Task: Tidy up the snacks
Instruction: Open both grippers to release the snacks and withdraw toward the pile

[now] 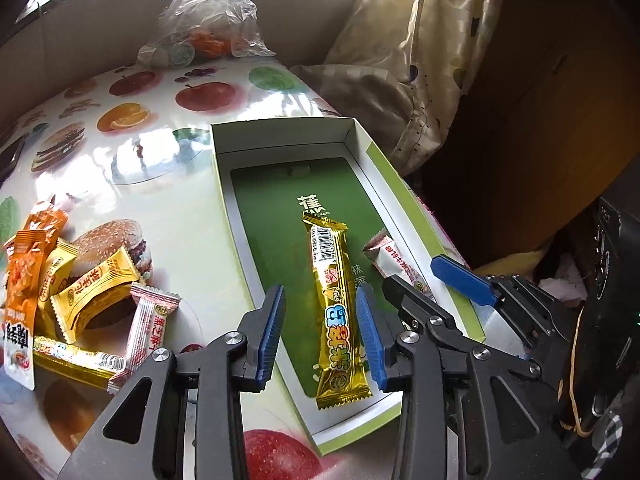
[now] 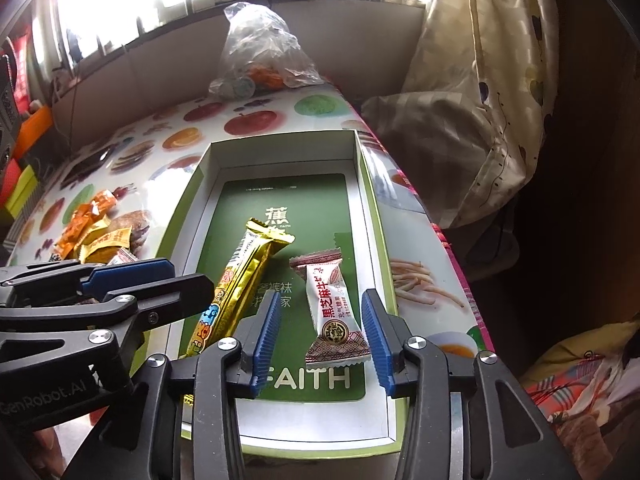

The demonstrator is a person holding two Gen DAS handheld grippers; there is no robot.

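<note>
An open white and green box (image 1: 280, 133) (image 2: 280, 139) lies on the fruit-print table (image 1: 140, 148). Inside it lie a long gold snack bar (image 1: 336, 300) (image 2: 240, 272) and a white and pink packet (image 2: 334, 308) (image 1: 390, 256). My left gripper (image 1: 320, 290) hangs over the box, open, its blue pads either side of the gold bar without pressing it. My right gripper (image 2: 321, 296) is open too, straddling the white and pink packet, which rests flat on the box floor. Each gripper shows in the other's view. A pile of loose snacks (image 1: 80, 280) (image 2: 96, 236) lies left of the box.
A clear plastic bag (image 1: 208, 20) (image 2: 264, 48) with orange items stands at the table's far end. Patterned cloth (image 1: 420, 60) hangs beyond the table's right edge. Coloured boxes (image 2: 24, 168) sit far left by the window.
</note>
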